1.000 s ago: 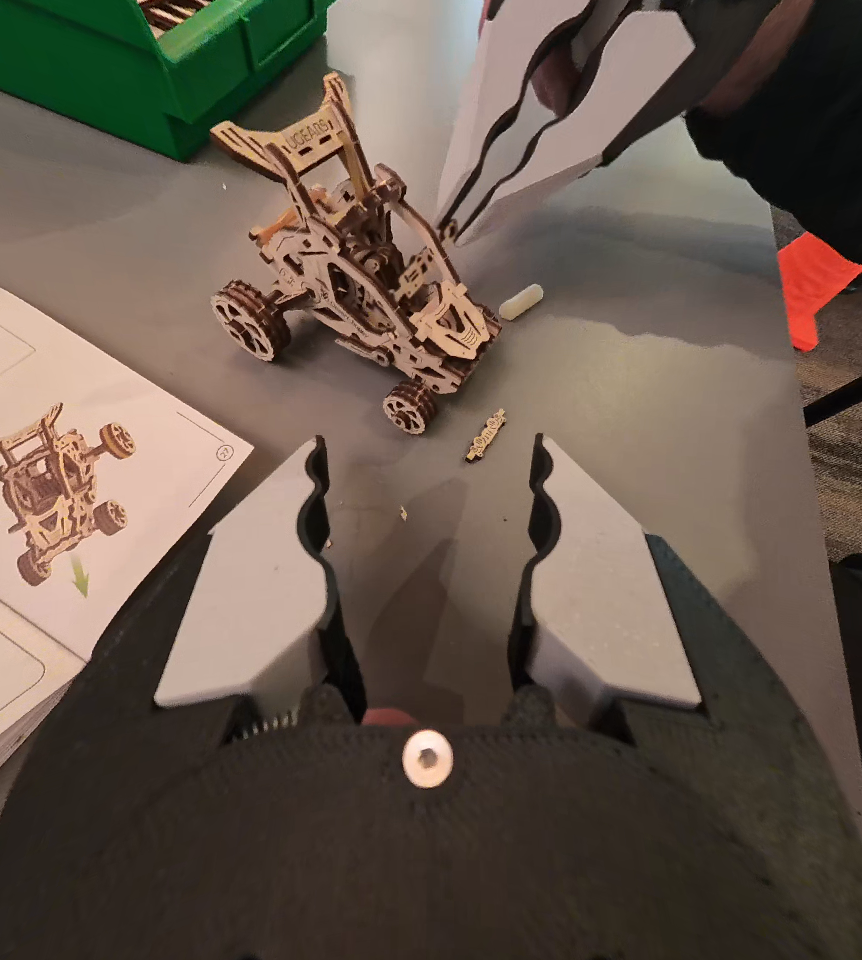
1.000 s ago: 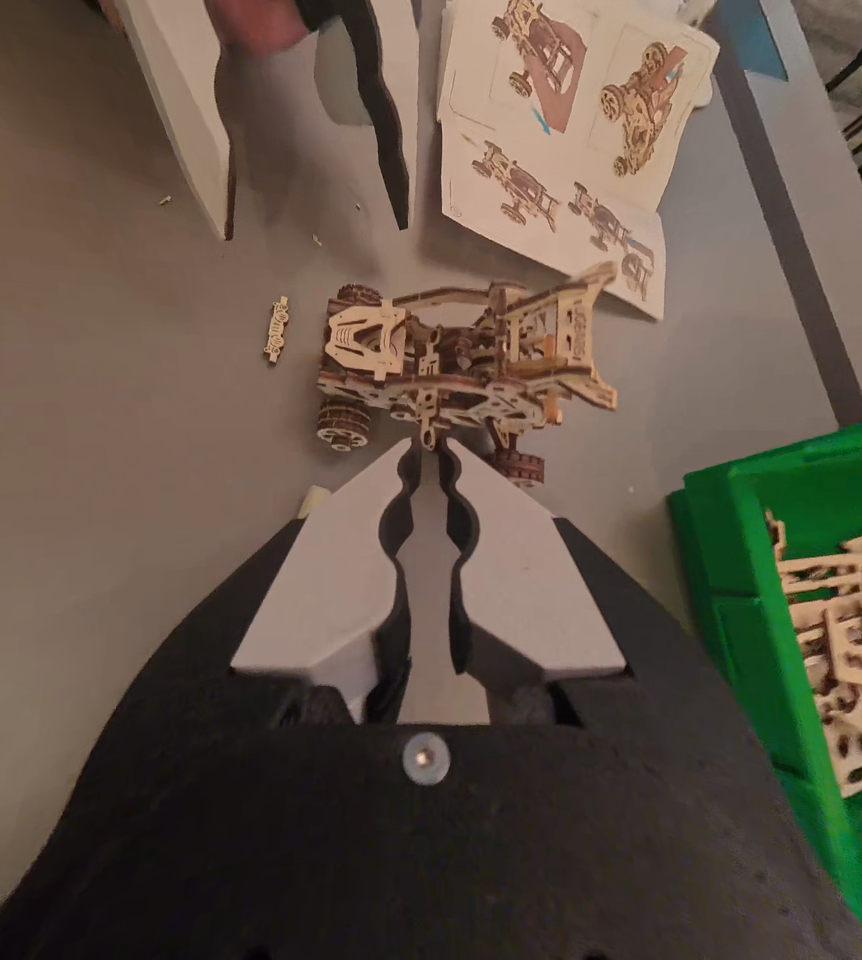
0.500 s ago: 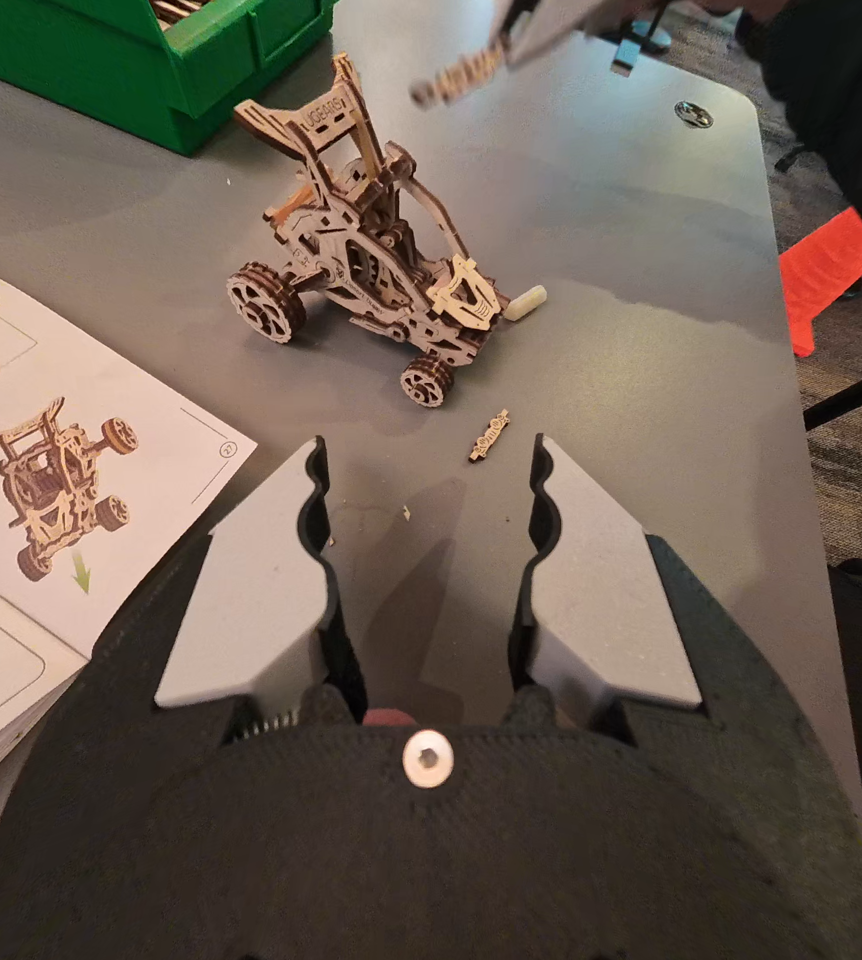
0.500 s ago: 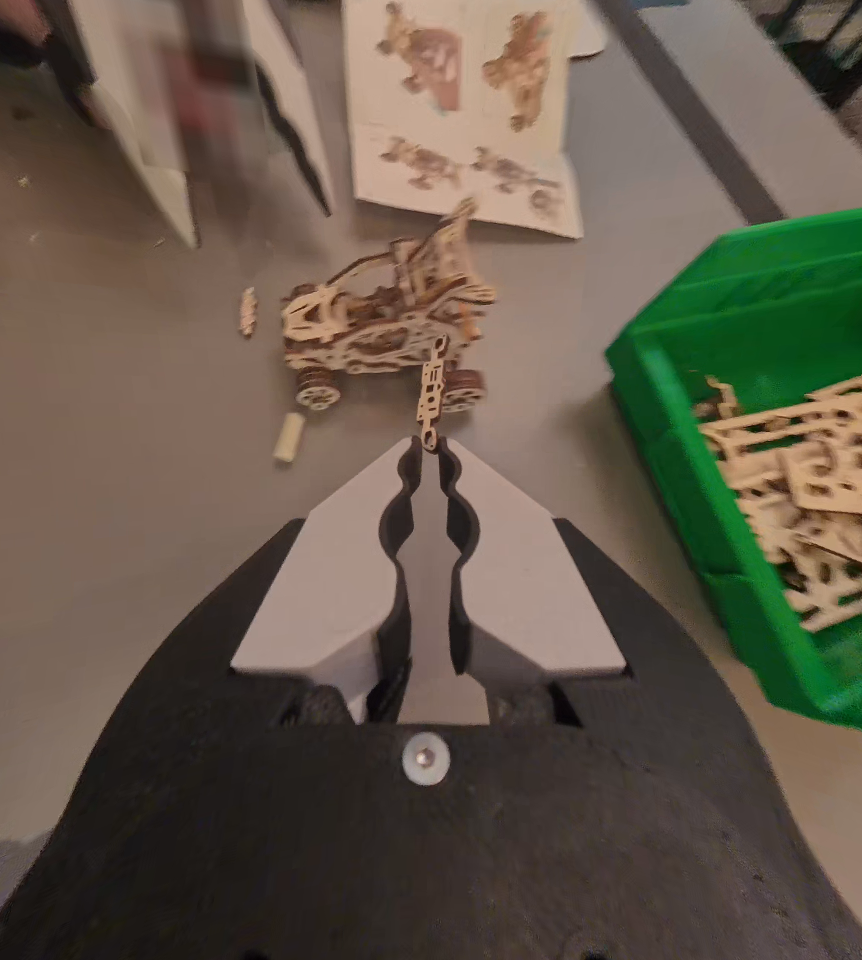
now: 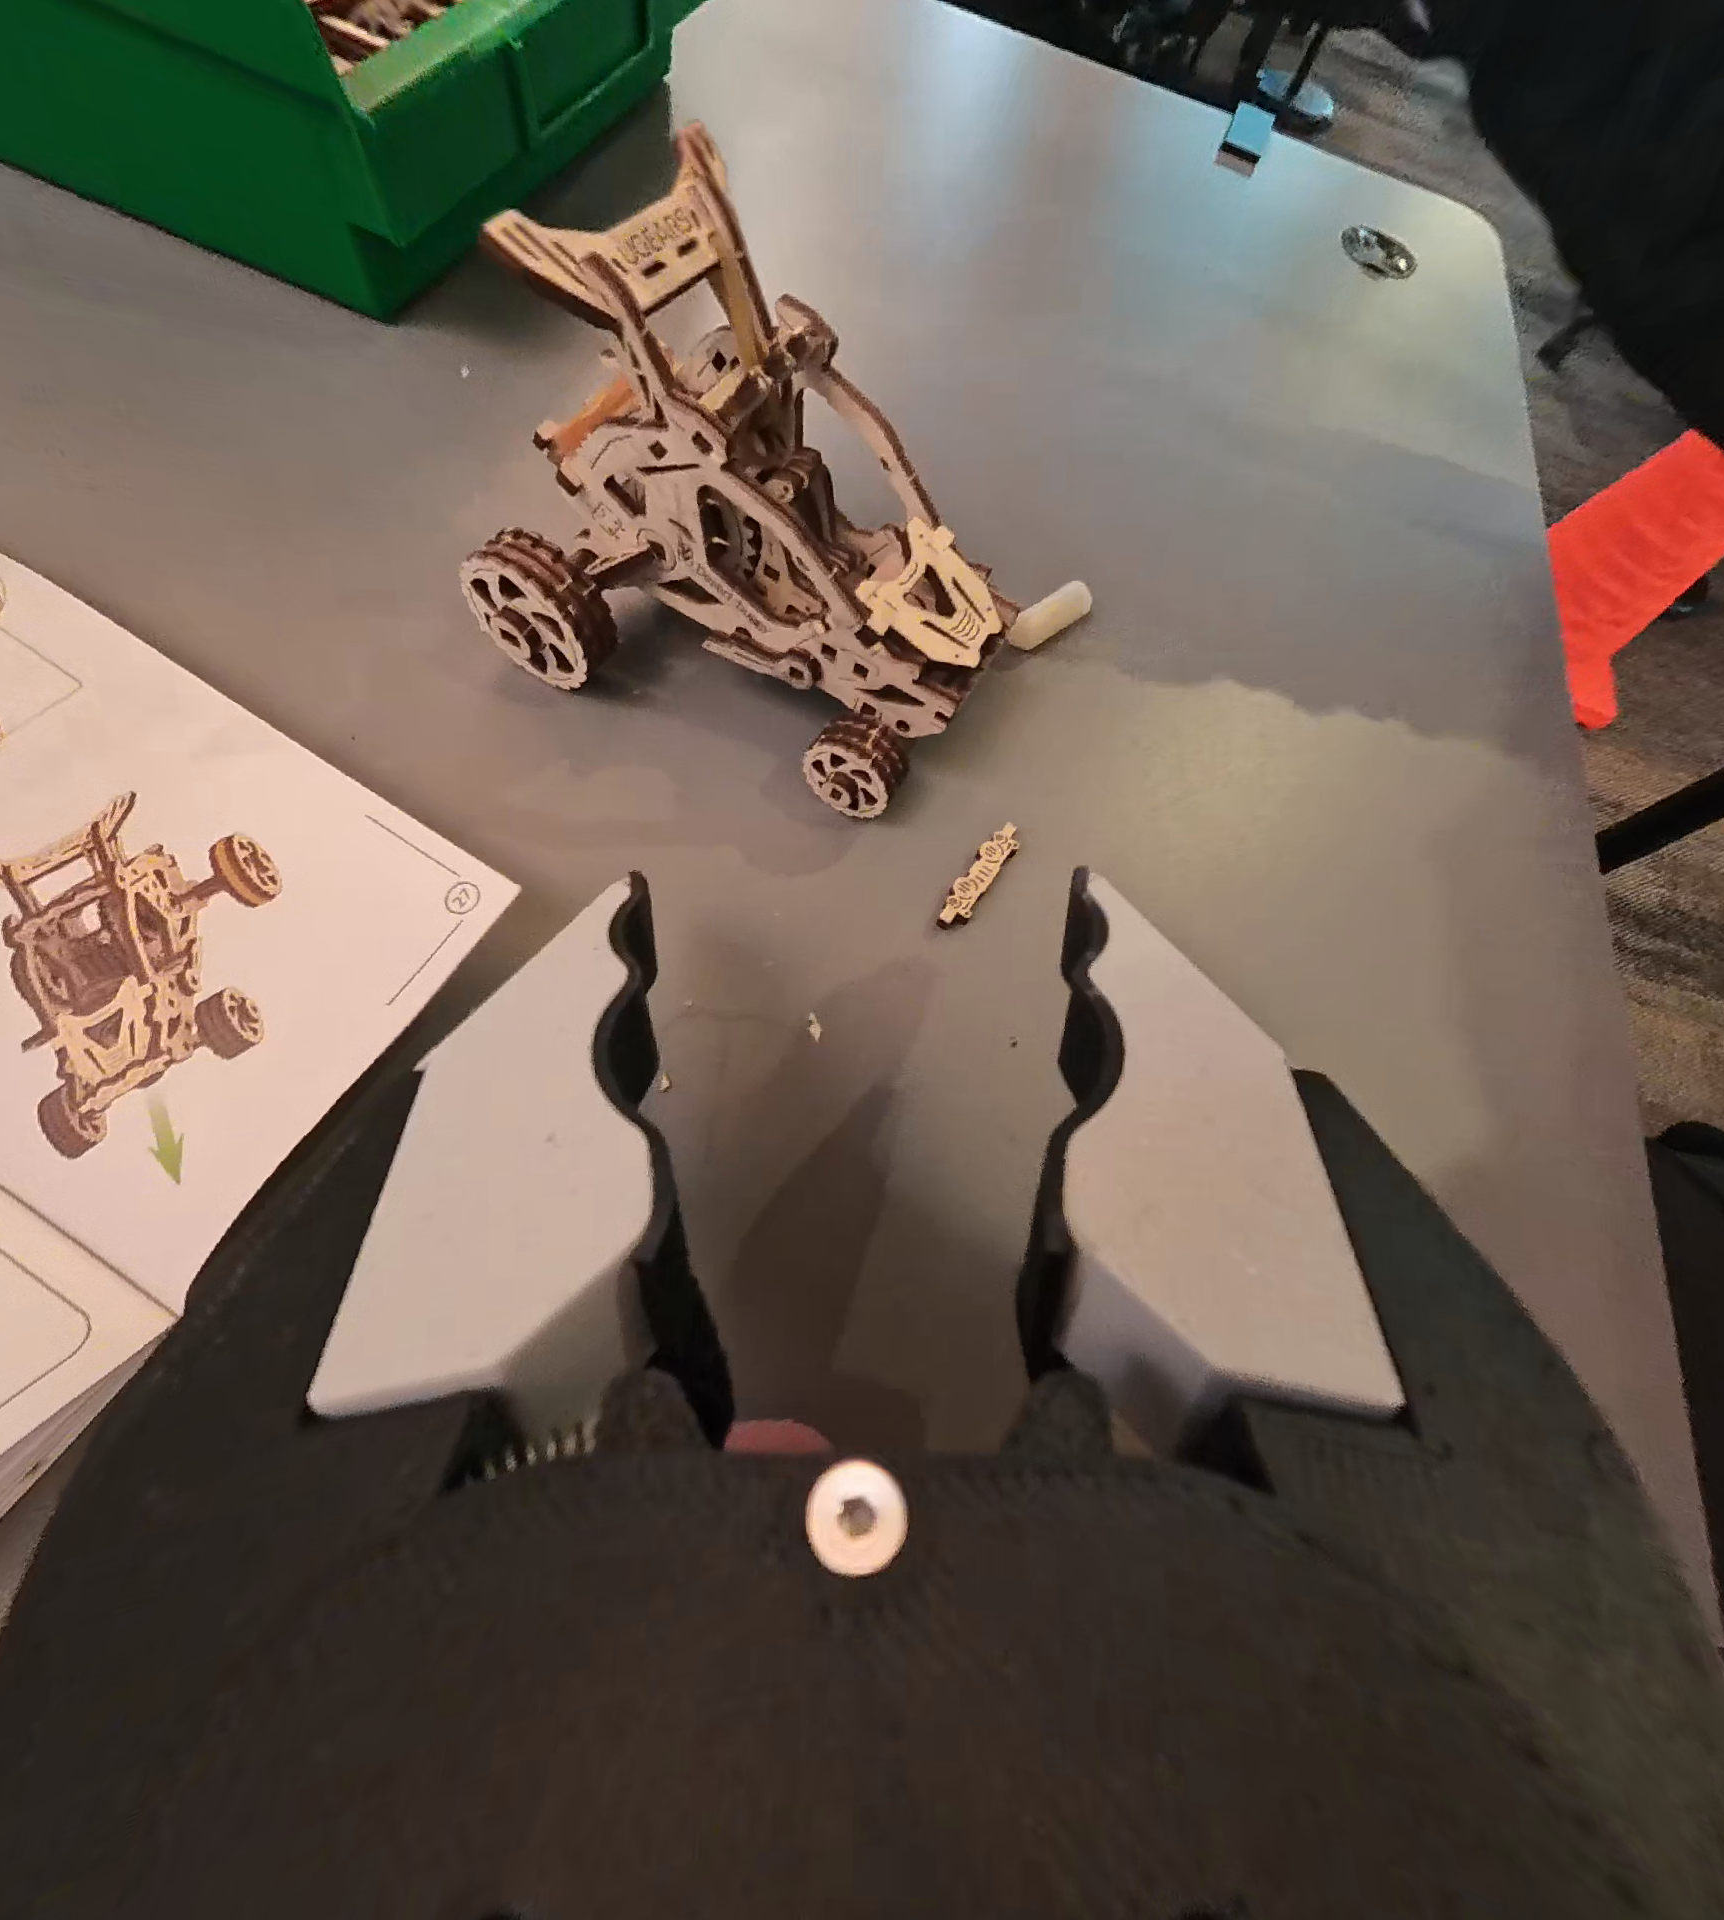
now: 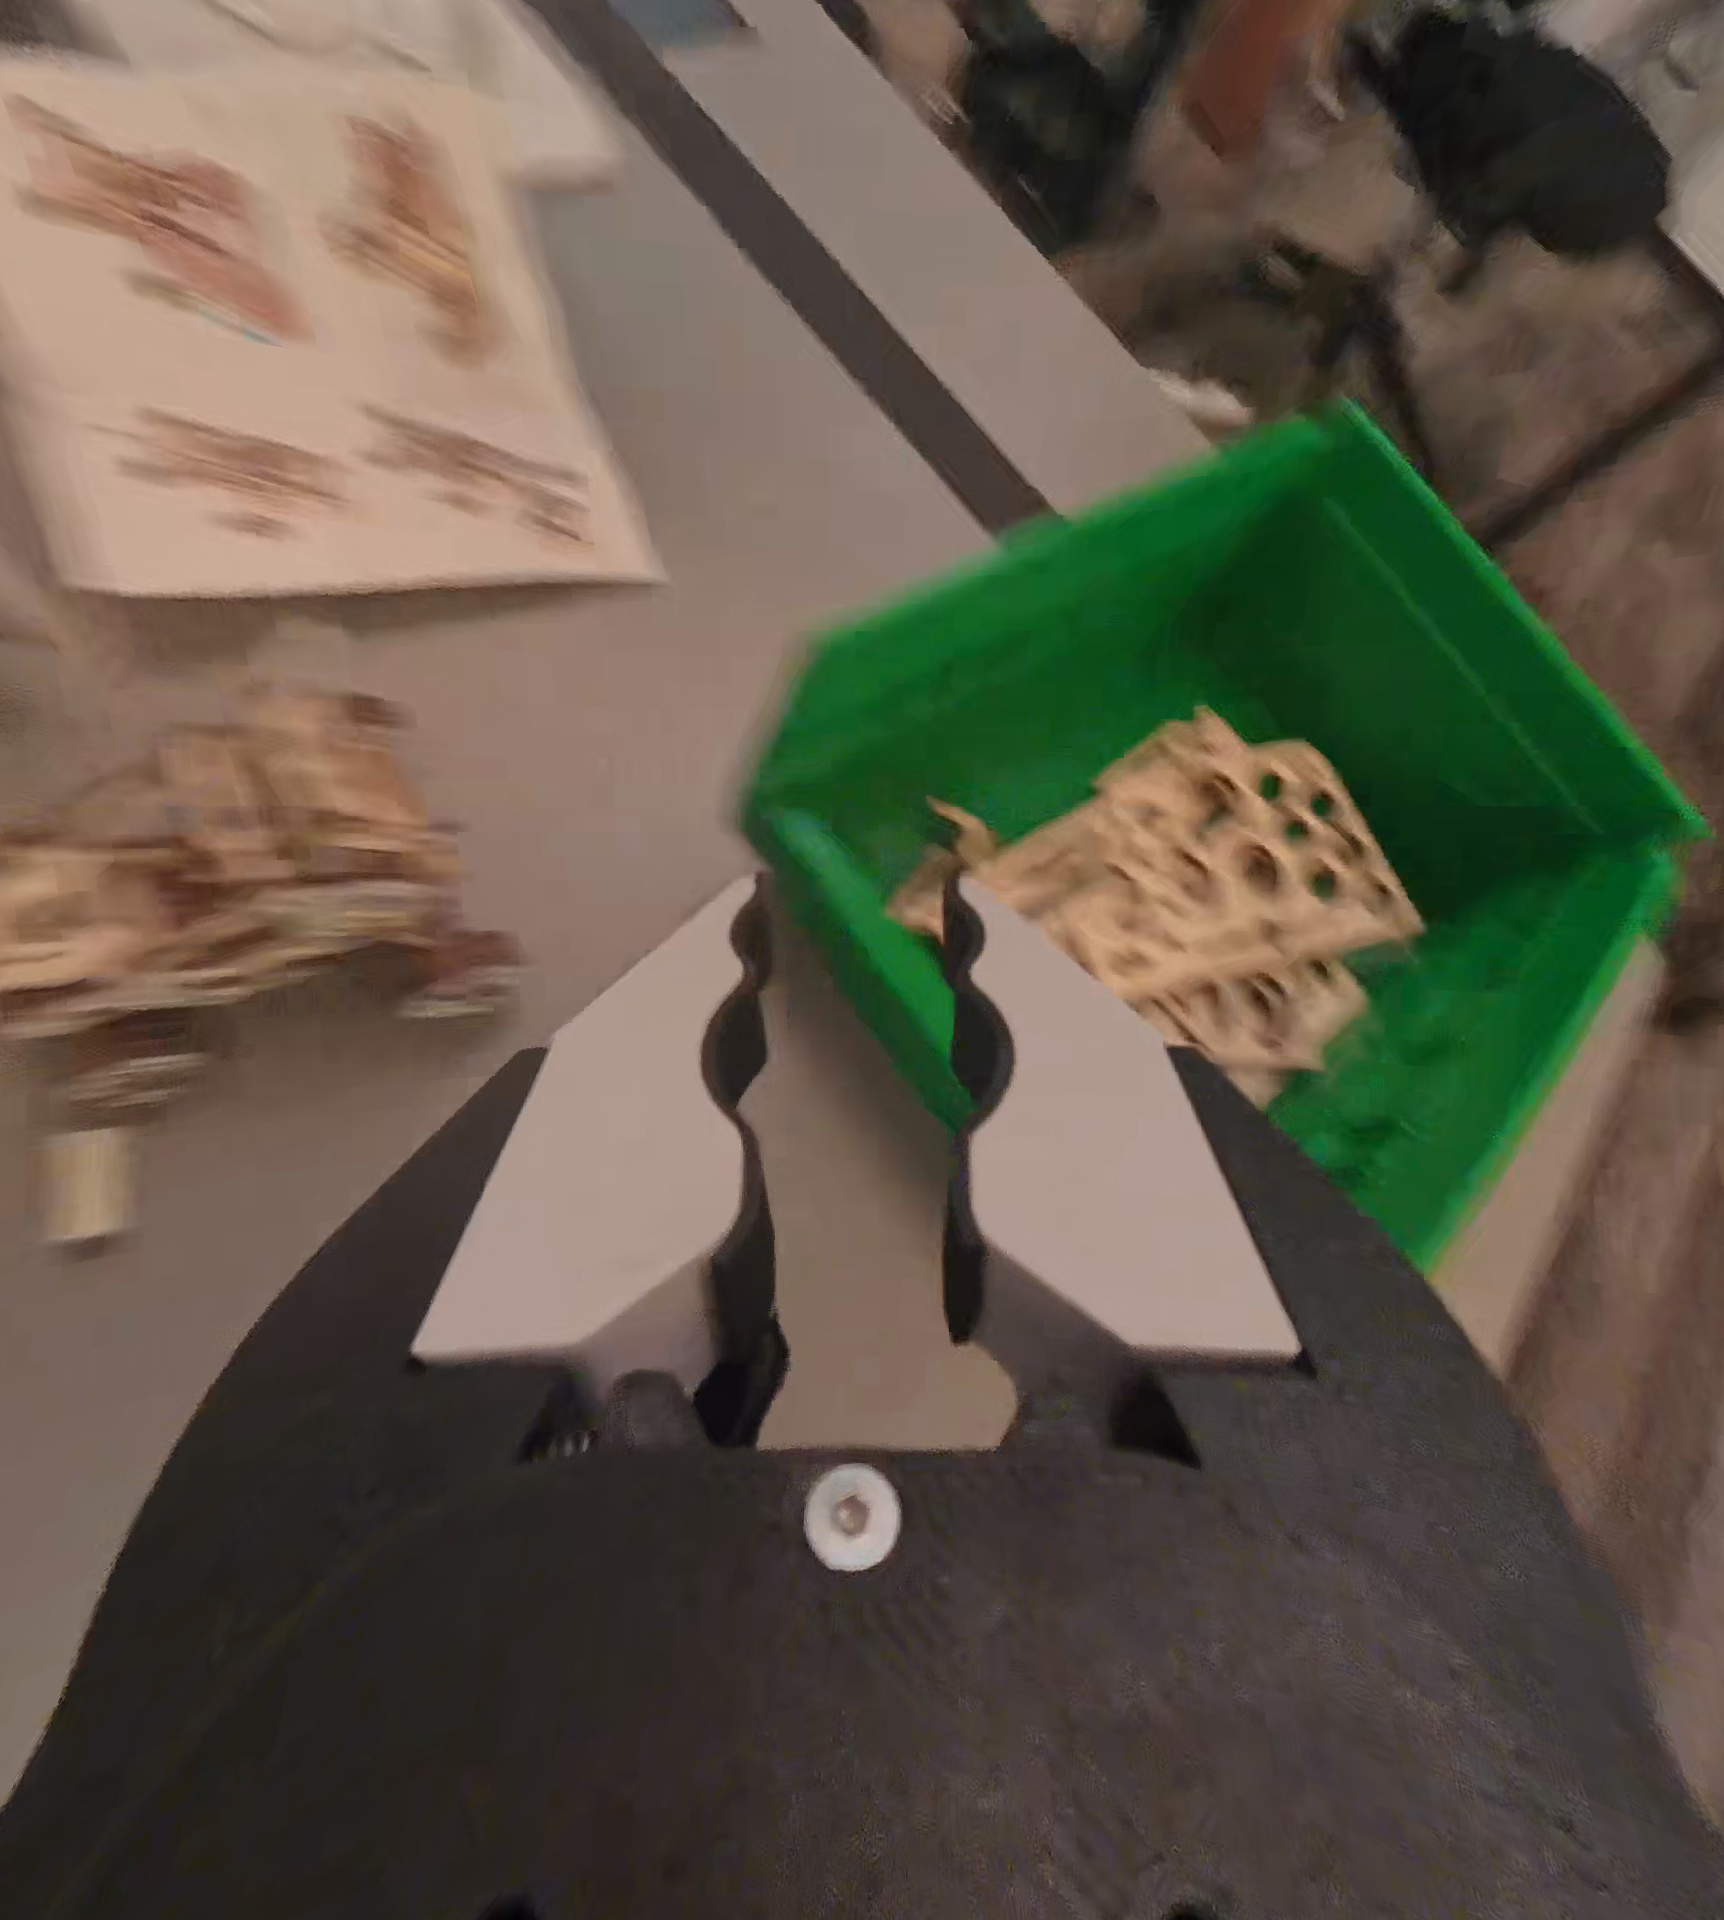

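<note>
A wooden buggy model (image 5: 733,551) stands on the grey table (image 5: 1253,468), ahead of my left gripper (image 5: 853,894). The left gripper is open and empty, low over the table. A small flat wooden strip (image 5: 979,875) lies just ahead, between its fingertips. A white peg (image 5: 1050,618) lies by the buggy's nose. In the blurred right wrist view, my right gripper (image 6: 855,883) is partly open with nothing between its tips. It is over the near corner of a green bin (image 6: 1357,623) that holds wooden part sheets (image 6: 1232,904). The buggy (image 6: 193,883) is at its left.
An open instruction booklet (image 5: 110,935) lies left of the left gripper and also shows in the right wrist view (image 6: 266,343). The green bin (image 5: 266,104) is at the far left. An orange object (image 5: 1647,561) is on the floor beyond the table's right edge. Spacing between my two grippers at the tips: around 25 cm. About 9 cm separates my left fingertips from the buggy (image 6: 193,883).
My right gripper pulled a small wooden strip off the buggy, swung right to the green bin, and its jaws opened; the strip is no longer held. The left gripper has not moved.
</note>
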The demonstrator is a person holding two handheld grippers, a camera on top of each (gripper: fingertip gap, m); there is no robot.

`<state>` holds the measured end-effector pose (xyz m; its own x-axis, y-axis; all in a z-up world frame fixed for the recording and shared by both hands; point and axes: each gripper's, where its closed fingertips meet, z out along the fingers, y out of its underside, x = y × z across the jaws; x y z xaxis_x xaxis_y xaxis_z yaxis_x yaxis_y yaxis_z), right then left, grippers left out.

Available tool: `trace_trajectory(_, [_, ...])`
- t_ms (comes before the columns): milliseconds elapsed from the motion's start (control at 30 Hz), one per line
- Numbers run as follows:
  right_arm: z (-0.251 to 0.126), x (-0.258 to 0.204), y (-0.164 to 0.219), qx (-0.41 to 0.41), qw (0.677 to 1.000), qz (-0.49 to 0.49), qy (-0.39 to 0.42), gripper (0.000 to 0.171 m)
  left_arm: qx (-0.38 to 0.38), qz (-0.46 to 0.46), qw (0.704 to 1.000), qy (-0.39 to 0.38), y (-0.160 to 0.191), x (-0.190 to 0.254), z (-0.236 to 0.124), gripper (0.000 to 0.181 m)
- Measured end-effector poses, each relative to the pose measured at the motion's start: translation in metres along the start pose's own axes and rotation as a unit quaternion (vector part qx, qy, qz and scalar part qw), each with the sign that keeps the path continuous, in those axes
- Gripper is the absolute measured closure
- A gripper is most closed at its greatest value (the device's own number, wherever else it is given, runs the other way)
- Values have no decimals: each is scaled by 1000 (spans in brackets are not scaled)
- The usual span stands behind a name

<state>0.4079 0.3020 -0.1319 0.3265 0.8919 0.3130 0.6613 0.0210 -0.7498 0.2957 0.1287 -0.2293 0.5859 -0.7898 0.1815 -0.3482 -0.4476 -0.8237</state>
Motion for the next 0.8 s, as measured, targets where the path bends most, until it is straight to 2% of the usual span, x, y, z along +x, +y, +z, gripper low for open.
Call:
trace_trajectory(67, [-14, -73, -21, 26, 994, -32, -102, 154, 6, -3, 1000, 10, -1, 2, -1, 103])
trace_trajectory(133, [-16, -141, -22, 14, 982, -50, -179, 159, 11, -5, 1000, 19, -2, 3, -2, 101])
trace_trajectory(267, [15, -220, 9, -61, 971, -98, -207, 157, 12, 4, 999, 38, -1, 11, -5, 98])
trace_trajectory(333, [29, -235, 25, -90, 968, -111, -206, 154, 10, 9, 999, 37, 1, 13, -7, 98])
trace_trajectory(433, [43, -238, 32, -100, 971, -124, -178, 163, 17, 19, 999, 29, 3, 18, -17, 100])
trace_trajectory(533, [48, -234, 29, -91, 976, -91, -176, 168, 24, 19, 999, 22, 6, 24, -29, 101])
trace_trajectory(633, [49, -232, 27, -86, 977, -53, -189, 162, 30, 22, 999, 21, 8, 36, -40, 102])
trace_trajectory(800, [51, -231, 26, -88, 976, -3, -199, 171, 35, 22, 999, 15, 14, 44, -56, 102])
